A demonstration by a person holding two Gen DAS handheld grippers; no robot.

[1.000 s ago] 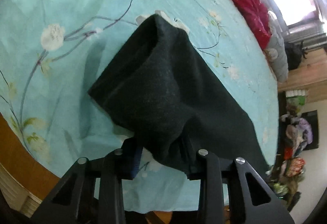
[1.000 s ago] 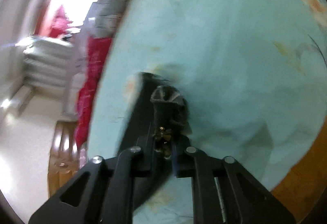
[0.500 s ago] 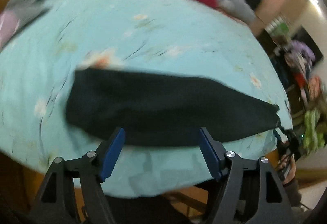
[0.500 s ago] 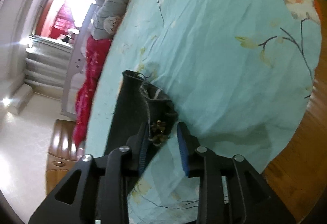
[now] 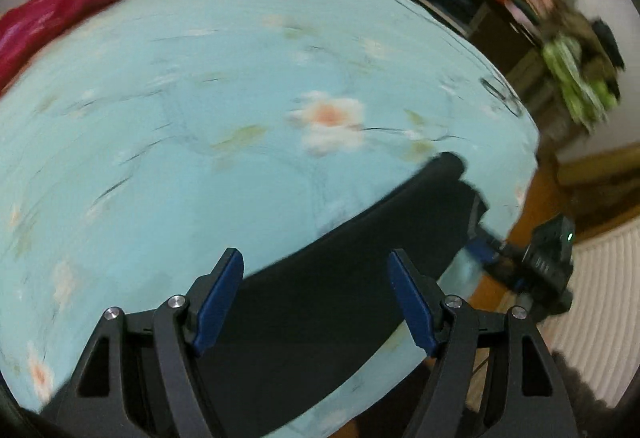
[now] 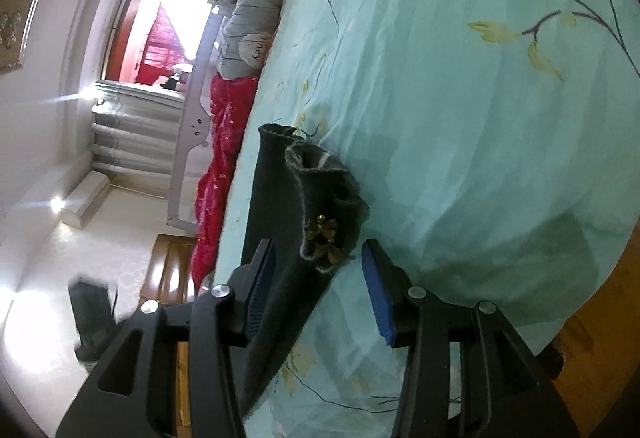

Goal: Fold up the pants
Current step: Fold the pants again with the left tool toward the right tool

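Lying flat on the bedsheet (image 6: 460, 98), the pants (image 5: 340, 278) stretch between both wide-open, empty tools: left tool (image 5: 316, 298), right tool (image 6: 316, 294).

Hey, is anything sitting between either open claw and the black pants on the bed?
Nothing visible. The left claw and right claw are both open directly over the black pants, lying on the floral sheet.

Left wrist view: looks forward along the left tool (image 5: 316, 296), close above the bed (image 5: 200, 110), room clutter at upper right, blurred. Right wrist view: rolled sideways, along the right tool (image 6: 318, 290), bed filling the right, window at upper left. Both share the black pants (image 5: 360, 262) (image 6: 280, 198) and the floral sheet.
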